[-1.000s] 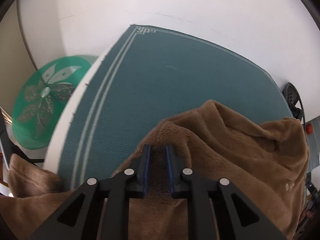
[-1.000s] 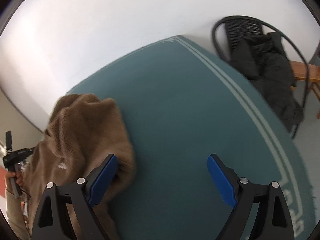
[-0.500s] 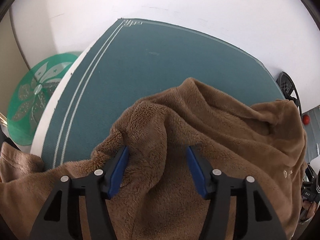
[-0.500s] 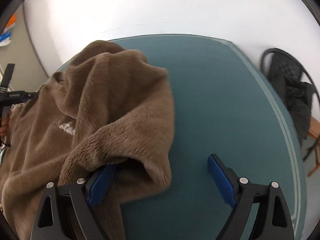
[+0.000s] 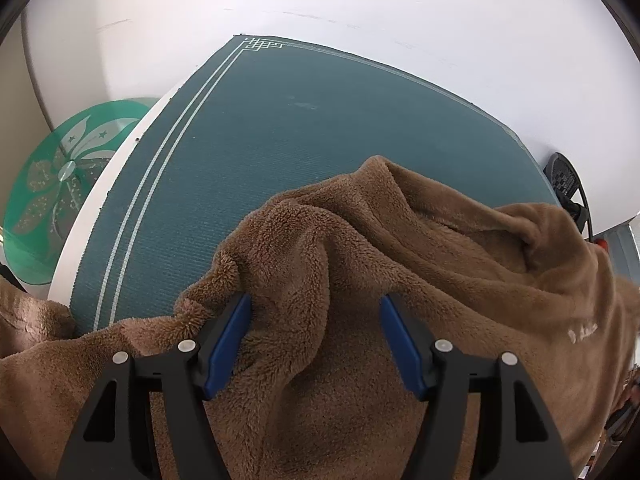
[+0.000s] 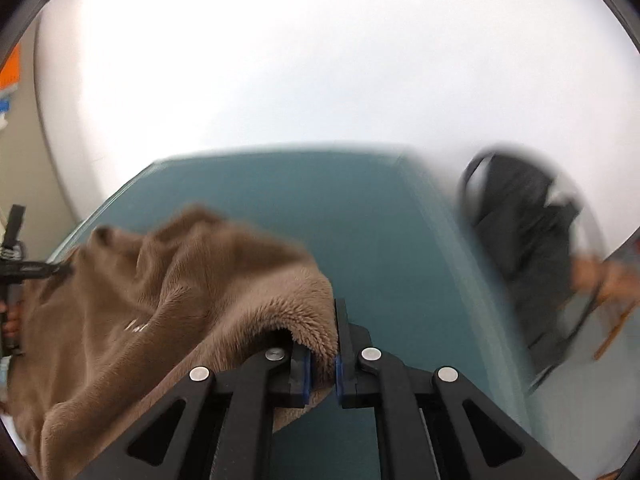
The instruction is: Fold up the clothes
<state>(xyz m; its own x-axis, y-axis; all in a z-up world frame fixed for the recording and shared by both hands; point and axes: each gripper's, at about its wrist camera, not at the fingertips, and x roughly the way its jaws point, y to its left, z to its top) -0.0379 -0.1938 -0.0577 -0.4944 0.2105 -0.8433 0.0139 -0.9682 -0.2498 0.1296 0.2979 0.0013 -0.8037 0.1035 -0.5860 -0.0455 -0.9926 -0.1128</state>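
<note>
On the teal mat point(image 5: 320, 128) covering the worktop, the brown fleece top point(image 5: 400, 264) lies bunched. The left hand-held gripper point(image 5: 316, 340) points steeply down, its jaws opening around a fold. The right hand-held gripper point(image 6: 322, 364) is clamped on the fleece edge. White wall point(image 5: 360, 8) behind; a blurry chair point(image 6: 528, 240), I think.

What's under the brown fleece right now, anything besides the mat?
Only the teal mat shows around the brown fleece, lying on a white table. Whatever lies beneath the bunched fabric is covered, so I cannot tell.
</note>
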